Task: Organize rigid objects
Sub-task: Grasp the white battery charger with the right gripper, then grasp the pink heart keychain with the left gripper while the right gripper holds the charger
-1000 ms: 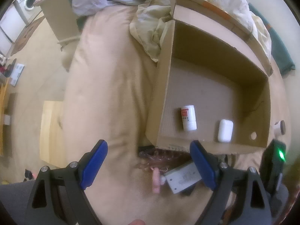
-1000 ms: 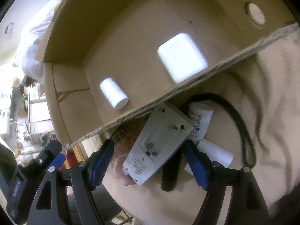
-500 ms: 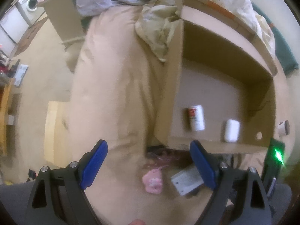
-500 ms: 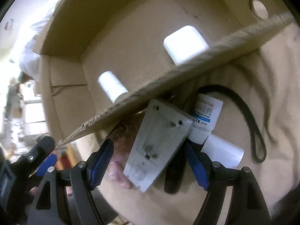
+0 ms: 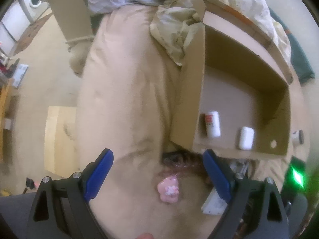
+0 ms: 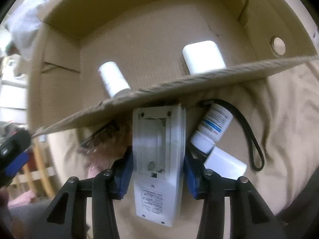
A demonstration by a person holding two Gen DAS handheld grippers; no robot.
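The right tool (image 6: 157,171) has just been closing and now clenches the remote (image 6: 157,159), pads on its two long sides. The remote lies face down on the bed (image 5: 123,103), its long axis in line with the tool, far end tucked under the box's (image 6: 179,83) near wall. The box lies straight ahead, so lifting over that wall comes next. The left tool (image 5: 157,175) hangs released, pointing steeply down over a pink clip (image 5: 167,189).
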